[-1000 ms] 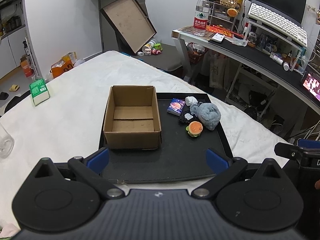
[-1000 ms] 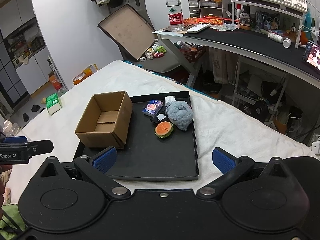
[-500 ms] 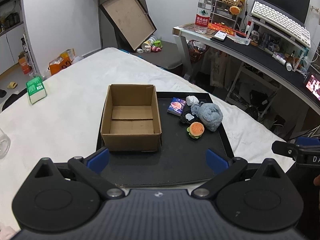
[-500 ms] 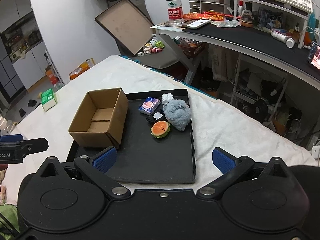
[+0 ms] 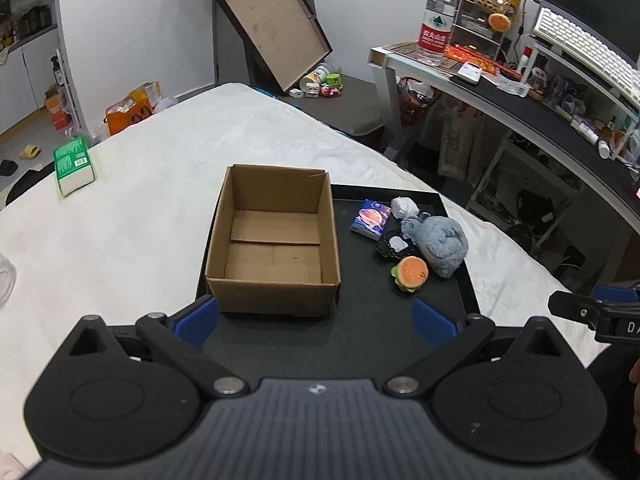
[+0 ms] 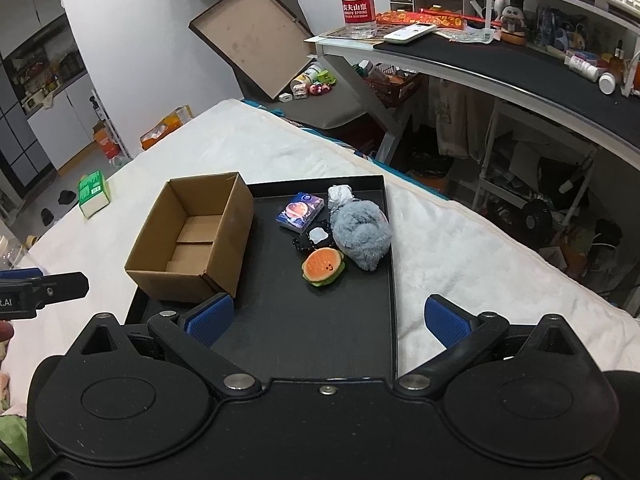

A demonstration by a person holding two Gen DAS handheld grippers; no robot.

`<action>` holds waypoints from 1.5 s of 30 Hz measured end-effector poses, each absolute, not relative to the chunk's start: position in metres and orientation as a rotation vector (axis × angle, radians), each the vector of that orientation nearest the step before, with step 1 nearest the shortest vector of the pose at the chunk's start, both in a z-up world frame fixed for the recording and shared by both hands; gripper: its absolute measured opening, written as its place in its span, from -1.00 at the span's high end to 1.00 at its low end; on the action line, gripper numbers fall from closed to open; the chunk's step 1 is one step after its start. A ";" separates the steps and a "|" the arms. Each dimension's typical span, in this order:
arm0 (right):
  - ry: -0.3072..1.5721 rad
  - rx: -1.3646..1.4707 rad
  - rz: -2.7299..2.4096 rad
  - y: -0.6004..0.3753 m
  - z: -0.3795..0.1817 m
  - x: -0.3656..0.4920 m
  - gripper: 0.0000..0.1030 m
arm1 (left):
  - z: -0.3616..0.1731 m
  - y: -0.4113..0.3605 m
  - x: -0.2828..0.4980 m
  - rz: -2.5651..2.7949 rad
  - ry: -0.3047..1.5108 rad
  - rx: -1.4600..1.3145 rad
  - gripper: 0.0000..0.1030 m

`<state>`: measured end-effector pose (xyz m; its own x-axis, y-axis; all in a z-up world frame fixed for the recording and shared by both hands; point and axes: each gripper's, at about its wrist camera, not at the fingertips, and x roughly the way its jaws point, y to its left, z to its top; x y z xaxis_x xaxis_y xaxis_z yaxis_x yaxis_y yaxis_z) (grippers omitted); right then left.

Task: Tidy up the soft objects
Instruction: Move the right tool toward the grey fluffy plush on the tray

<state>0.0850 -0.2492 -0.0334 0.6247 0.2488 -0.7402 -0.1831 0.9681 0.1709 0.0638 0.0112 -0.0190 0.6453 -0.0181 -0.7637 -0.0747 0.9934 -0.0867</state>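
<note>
So both grippers are just hanging over the near edge of the black tray point(image 5: 464, 280), which sits on a bed with a white cover point(image 5: 160, 184). The left gripper point(image 5: 316, 318) has its blue fingers spread wide with nothing between them, and the right gripper point(image 6: 326, 318) is the same: wide apart, empty.

On the left side of the tray there's an open cardboard box point(image 5: 276, 240), flaps folded flat on its floor, nothing inside. The soft stuff is all bunched up on the right half of the tray, apart from the box:
- a fuzzy grey plush point(image 6: 362, 234), the biggest of the lot, sitting near the tray's right rim
- a little burger plush point(image 6: 323, 267) with an orange top, at the front of the pile, just beside the grey one
- a small black item with a white patch point(image 6: 316, 238) wedged between the burger and the rest; I can't tell what it is
- a blue packet with an orange picture point(image 6: 300, 211) toward the back, nearest the box
- a crumpled white wad point(image 6: 339, 194) at the far end, touching the grey plush

Further out on the bed, well apart from the tray, is a green and white carton point(image 5: 74, 166). Behind everything is a cluttered desk point(image 6: 520, 68) with a water bottle point(image 6: 357, 0) on its corner.
</note>
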 end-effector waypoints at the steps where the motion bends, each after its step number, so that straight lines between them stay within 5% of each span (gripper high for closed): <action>1: 0.863 0.084 0.251 -0.249 -0.035 0.088 -1.00 | -0.020 0.012 0.067 0.039 0.870 -0.114 -0.98; 34: 0.959 0.006 0.233 -0.244 -0.079 0.212 -1.00 | -0.074 0.061 0.172 0.119 1.020 -0.170 -0.90; 45: 1.011 -0.088 0.263 -0.221 -0.119 0.242 -1.00 | -0.107 0.090 0.196 0.151 1.094 -0.190 -0.43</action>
